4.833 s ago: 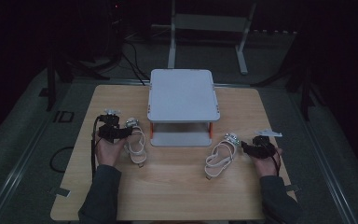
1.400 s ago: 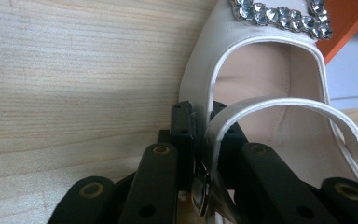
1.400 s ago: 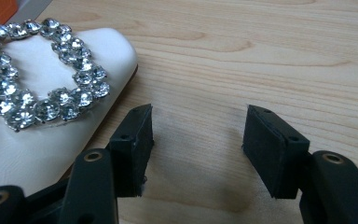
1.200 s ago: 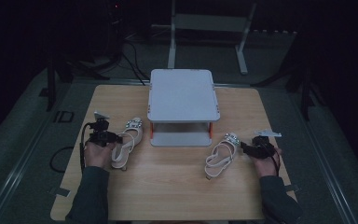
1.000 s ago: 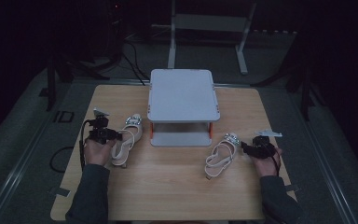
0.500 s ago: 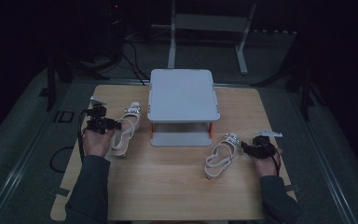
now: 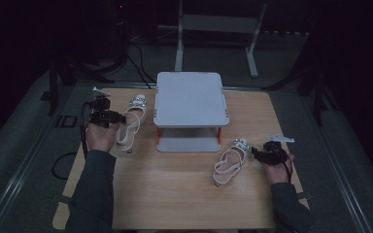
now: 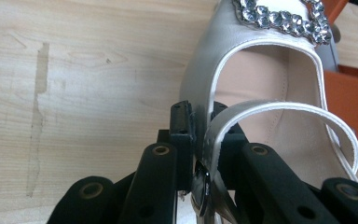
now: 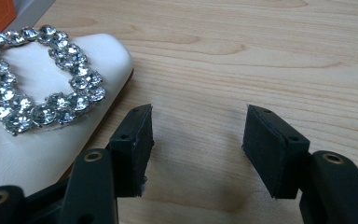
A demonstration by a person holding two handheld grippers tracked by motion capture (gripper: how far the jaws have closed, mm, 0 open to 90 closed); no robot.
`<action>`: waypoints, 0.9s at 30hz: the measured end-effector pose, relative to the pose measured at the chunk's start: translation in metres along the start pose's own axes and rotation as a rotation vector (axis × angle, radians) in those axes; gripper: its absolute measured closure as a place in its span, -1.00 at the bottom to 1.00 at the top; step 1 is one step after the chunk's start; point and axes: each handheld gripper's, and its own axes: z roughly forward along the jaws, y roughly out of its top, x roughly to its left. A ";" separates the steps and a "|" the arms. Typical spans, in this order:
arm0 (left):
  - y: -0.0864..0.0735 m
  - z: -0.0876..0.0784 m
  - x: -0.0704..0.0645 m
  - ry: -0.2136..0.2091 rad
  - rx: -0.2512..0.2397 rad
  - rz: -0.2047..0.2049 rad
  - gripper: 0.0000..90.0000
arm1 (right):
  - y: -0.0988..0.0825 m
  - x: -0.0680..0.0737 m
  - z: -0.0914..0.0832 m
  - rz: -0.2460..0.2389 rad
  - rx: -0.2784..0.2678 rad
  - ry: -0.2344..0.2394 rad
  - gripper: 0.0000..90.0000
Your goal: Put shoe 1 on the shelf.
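Note:
Two white sandals with rhinestone buckles lie on the wooden table (image 7: 175,194). The left sandal (image 7: 128,124) rests beside the grey stand's left side, and my left gripper (image 7: 111,118) is shut on its side wall and strap. In the left gripper view the jaws pinch the sandal's edge (image 8: 200,116) near the strap (image 8: 279,112), with the buckle (image 8: 284,18) ahead. The right sandal (image 7: 229,160) lies at the front right. My right gripper (image 7: 260,152) stands open just beside its toe (image 9: 42,116), its jaws over bare wood (image 9: 200,140).
A grey two-level stand (image 7: 189,97) with orange legs occupies the table's middle back. Cables trail from both grippers. Dark floor, a metal frame (image 7: 213,29) and cords lie beyond the far edge. The front half of the table is bare wood.
My left gripper has carried the left sandal away from me and leftwards, from the stand's front-left corner to alongside its left side. The right gripper and right sandal stayed put.

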 end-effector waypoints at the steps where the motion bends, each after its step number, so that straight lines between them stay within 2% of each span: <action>1: 0.001 -0.001 0.000 -0.005 -0.006 -0.006 0.82 | 0.000 0.000 0.000 0.000 0.000 0.000 -0.06; 6: 0.009 -0.007 -0.005 -0.002 -0.030 -0.013 0.81 | 0.000 0.000 0.000 0.001 0.001 -0.002 -0.06; 13: 0.024 -0.019 -0.013 -0.018 -0.071 -0.041 0.81 | 0.000 0.000 0.000 0.003 -0.001 -0.003 -0.06; 25: 0.055 -0.038 -0.038 -0.048 -0.111 -0.047 0.81 | 0.000 -0.001 0.001 0.011 0.000 -0.006 -0.05; 27: 0.059 -0.039 -0.045 -0.037 -0.118 -0.040 0.81 | 0.000 -0.001 0.000 0.010 0.000 -0.007 -0.05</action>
